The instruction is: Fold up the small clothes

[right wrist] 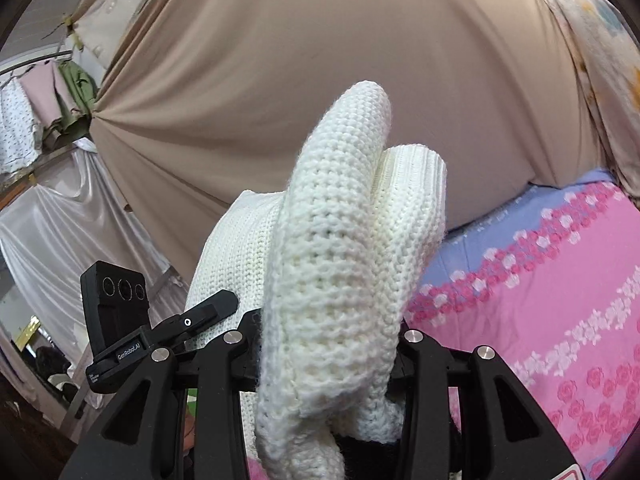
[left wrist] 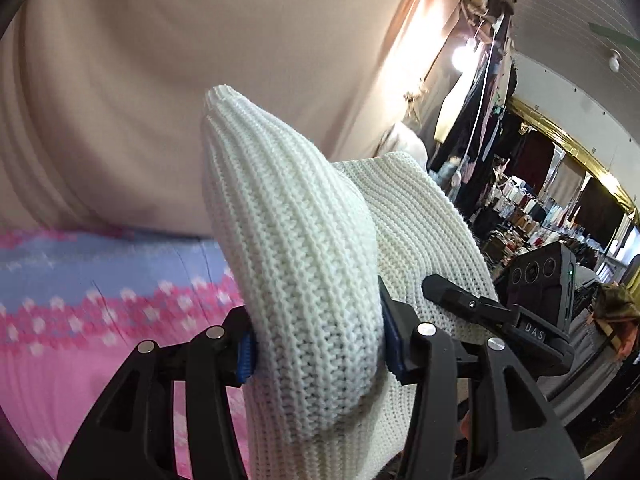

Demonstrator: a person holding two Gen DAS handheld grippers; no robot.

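Both tongs, left (left wrist: 316, 354) and right (right wrist: 328, 354), clench the white knit garment (left wrist: 296, 248); the right reads "DAS", the left "GenRoboAI".

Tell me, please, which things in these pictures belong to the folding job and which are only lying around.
Part of the job:
- white knitted garment, pinched by both grippers
- left gripper
- right gripper
- pink flowered bedspread, the surface underneath

Just lying about:
- beige curtain
- hanging clothes
- white satin cloth
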